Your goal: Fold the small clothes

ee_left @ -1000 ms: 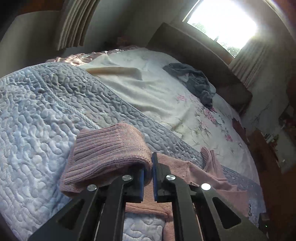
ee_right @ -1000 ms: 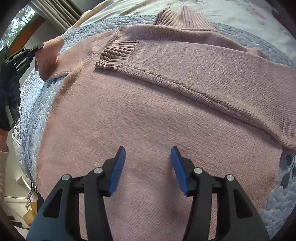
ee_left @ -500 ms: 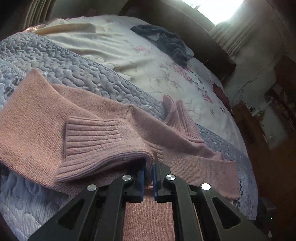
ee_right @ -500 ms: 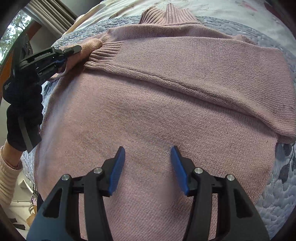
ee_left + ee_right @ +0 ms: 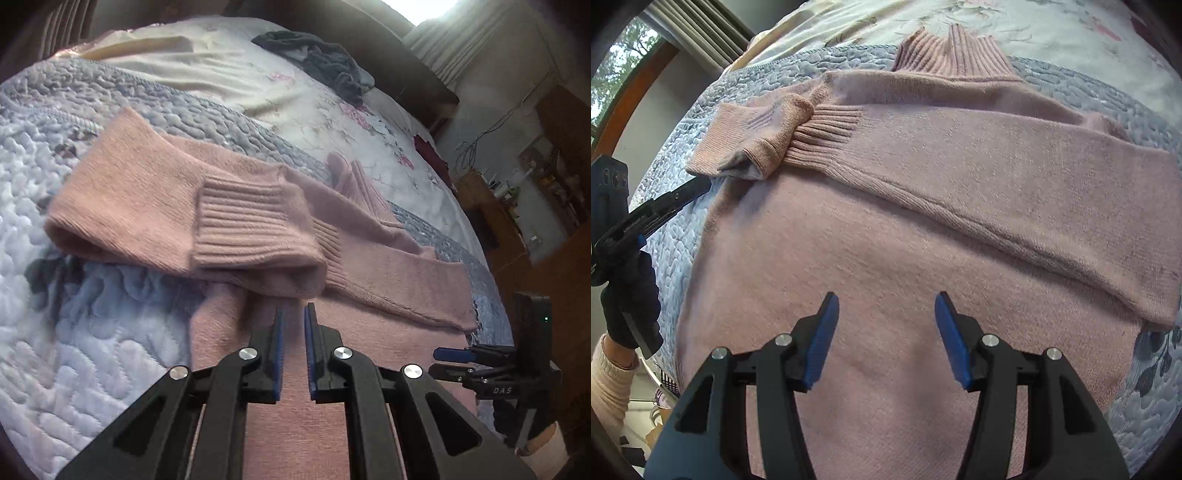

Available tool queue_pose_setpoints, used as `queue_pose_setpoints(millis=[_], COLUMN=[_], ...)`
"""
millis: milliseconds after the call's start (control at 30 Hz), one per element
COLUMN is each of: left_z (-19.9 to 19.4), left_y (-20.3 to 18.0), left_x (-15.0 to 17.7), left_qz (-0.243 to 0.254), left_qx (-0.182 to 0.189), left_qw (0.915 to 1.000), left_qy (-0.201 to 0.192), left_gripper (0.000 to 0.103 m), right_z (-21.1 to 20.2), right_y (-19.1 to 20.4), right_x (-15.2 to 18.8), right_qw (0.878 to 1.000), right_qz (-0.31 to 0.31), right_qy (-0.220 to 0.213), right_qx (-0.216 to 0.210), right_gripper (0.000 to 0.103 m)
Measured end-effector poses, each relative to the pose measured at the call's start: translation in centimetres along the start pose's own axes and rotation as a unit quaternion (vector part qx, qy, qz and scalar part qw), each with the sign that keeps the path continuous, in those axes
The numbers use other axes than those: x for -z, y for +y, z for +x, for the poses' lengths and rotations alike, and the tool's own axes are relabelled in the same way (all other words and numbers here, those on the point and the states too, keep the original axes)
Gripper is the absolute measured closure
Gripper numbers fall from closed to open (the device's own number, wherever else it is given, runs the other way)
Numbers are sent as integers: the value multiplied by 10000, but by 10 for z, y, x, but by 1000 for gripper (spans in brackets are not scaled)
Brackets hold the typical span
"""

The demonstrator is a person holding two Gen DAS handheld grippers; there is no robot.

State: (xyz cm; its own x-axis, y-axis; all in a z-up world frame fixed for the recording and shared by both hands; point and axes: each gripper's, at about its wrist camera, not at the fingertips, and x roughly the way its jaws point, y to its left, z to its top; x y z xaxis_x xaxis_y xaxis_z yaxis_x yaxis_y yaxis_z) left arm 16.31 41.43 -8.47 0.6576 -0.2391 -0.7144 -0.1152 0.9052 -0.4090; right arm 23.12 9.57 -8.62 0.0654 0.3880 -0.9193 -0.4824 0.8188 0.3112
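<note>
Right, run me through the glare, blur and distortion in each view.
Left wrist view: the window is blown out white at the top edge, the pink sweater looks slightly soft, and the bed curves with the fisheye. Right wrist view: even light, the sweater knit is sharp, the quilt bows toward dark corners.

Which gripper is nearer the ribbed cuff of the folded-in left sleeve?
Left. The left gripper sits just short of the ribbed cuff, jaws slightly apart and empty. The right gripper hovers open over the sweater's lower body, farther off.
</note>
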Motion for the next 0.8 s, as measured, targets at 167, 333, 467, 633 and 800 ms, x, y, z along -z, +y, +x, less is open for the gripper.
queue_pose_setpoints(millis=[167,333,467,633,800], left_z=[-3,29,44,34,22], left_y=[34,65,69,78,74], left_x=[-52,-58,-43,-44,-45], left_qz=[88,133,352,-57,-34], left_qx=[-1012,-1474,-1544,-1156,-1088], left_qw=[9947,9881,9858,9923,9935], left_qy=[-129,414,562,433,343], left_gripper=[87,87,86,83,83], right_z=[11,26,43,76,99], right_y=[30,57,72,82,87], right_x=[-53,-90,-112,-135,-138], right_qw=[9996,9992,9980,9932,9918], right_qz=[93,148,262,582,667], right_qy=[27,66,147,410,565], right_qx=[-281,-358,-549,-917,-931], right_gripper=[49,49,49,49,82])
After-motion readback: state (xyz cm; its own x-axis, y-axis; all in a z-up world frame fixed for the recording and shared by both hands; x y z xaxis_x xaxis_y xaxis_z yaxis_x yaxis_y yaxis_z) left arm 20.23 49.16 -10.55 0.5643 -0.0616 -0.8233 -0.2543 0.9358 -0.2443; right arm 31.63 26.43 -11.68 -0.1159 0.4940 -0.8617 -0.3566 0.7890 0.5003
